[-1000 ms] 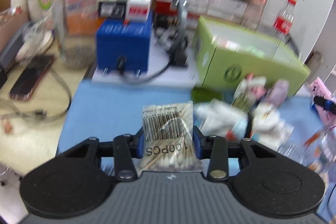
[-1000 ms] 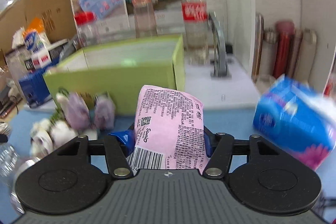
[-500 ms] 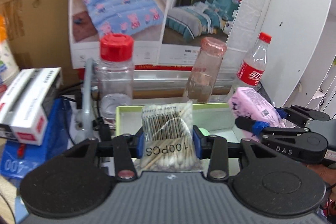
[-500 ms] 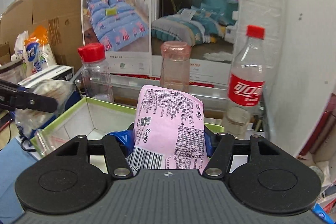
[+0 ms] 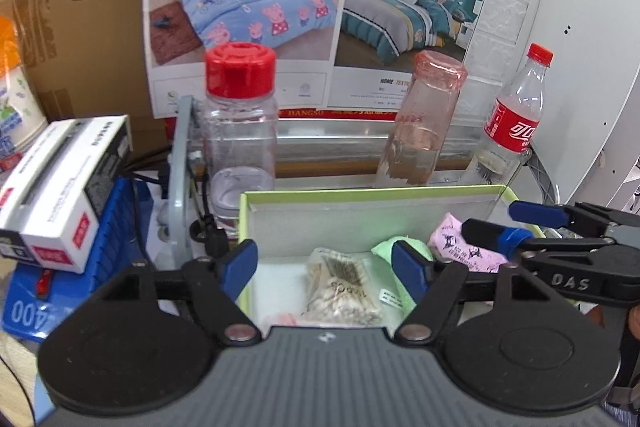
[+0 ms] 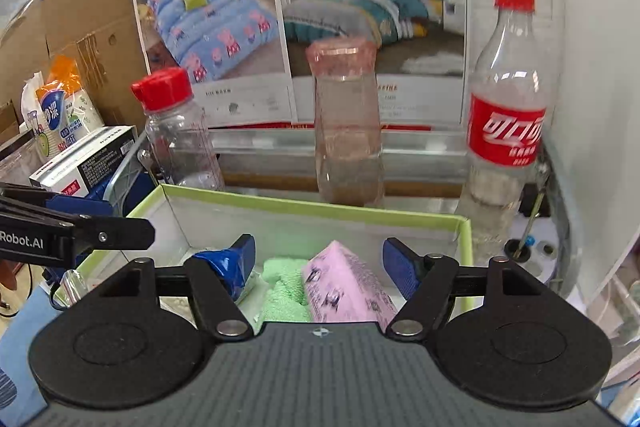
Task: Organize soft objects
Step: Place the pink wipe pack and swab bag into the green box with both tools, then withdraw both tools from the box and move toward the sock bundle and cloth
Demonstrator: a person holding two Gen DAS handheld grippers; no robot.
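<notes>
While both sets of tongs hung over the green box (image 5: 372,191), their jaws were spreading apart with nothing pressed between them. Below the left tongs (image 5: 325,264) the cotton swab bag (image 5: 342,287) lay on the box floor; below the right tongs (image 6: 319,259) the pink packet (image 6: 344,287) rested against a green cloth (image 6: 285,293). This looked like the release step. Next, each hand would need to lift clear and seek another soft item.

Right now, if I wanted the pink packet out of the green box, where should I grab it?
Probably from above, across the two long sides of the pink packet. It lies slanted on the green towel in the green box, whose walls block a sideways reach.
</notes>
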